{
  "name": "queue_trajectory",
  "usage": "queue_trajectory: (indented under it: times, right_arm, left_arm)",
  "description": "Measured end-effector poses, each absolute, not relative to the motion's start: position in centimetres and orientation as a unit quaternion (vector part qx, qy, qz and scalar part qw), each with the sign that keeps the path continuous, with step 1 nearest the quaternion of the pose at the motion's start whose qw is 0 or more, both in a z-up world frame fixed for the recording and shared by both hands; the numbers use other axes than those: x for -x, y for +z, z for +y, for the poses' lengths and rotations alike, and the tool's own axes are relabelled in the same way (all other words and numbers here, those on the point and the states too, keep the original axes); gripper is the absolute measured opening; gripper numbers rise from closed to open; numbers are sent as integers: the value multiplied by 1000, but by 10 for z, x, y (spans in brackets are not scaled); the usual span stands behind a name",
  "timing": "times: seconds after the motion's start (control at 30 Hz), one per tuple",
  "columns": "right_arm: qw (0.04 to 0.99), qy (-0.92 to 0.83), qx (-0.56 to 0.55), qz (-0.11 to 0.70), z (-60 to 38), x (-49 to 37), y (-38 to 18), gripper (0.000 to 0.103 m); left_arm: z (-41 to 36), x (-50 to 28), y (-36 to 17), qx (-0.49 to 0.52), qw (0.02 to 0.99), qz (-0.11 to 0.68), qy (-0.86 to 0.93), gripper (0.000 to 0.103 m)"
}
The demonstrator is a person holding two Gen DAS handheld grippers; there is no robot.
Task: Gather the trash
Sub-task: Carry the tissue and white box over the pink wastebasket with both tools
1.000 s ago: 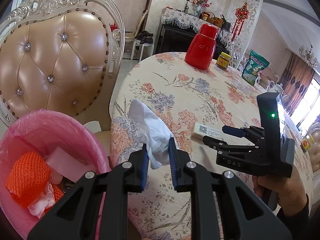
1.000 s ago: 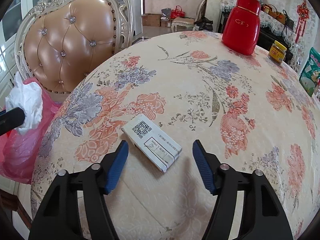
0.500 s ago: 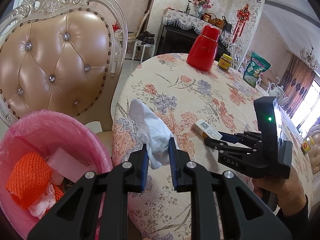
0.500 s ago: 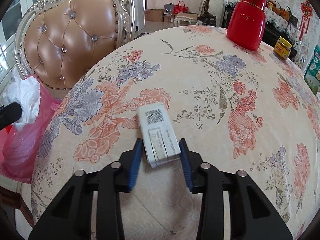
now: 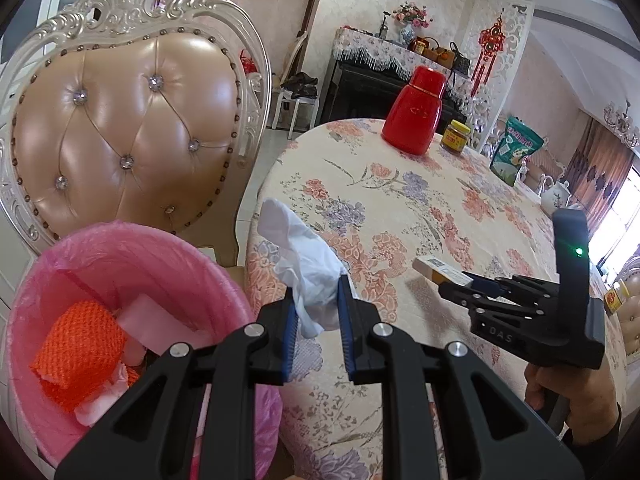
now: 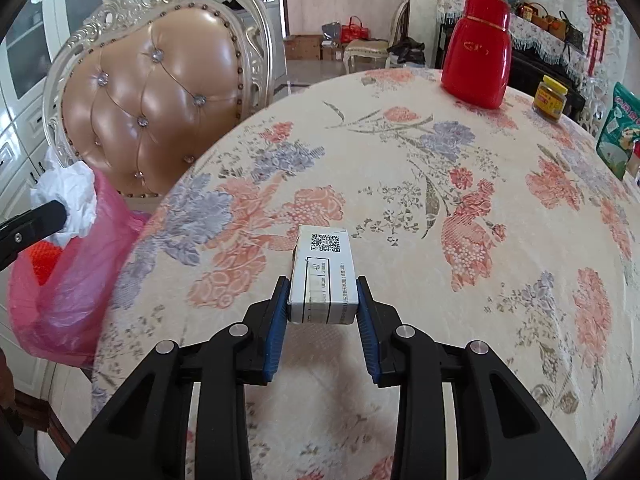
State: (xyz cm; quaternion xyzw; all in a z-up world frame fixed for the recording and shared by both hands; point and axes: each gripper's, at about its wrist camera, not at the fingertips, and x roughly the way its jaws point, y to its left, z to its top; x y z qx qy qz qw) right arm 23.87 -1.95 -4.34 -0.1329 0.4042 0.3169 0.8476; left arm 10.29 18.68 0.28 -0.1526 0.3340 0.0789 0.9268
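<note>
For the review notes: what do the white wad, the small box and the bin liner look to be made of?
White wad: soft tissue paper or thin plastic film, crumpled, matte; cannot tell which.
Small box: thin printed cardboard, by its sharp folded edges and QR code.
Bin liner: thin pink plastic film, translucent, wrinkled, slightly glossy.

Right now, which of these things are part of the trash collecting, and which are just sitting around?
Part of the job:
white tissue, in left tool
small white box, in right tool
pink-lined bin

Just sitting around:
red flask
yellow-lidded jar
green bag
chair
</note>
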Motion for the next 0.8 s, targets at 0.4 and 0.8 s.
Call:
queue_trajectory:
  times: [0.4,0.8]
  right_arm:
    - [860,327,123,371,-24,-205,-7,32]
    - [863,351,123,341,-4,-172,26,32]
  left_arm:
    - [204,-64,24,155,933,310,101,18]
    - [243,-18,50,161,936,281,140,18]
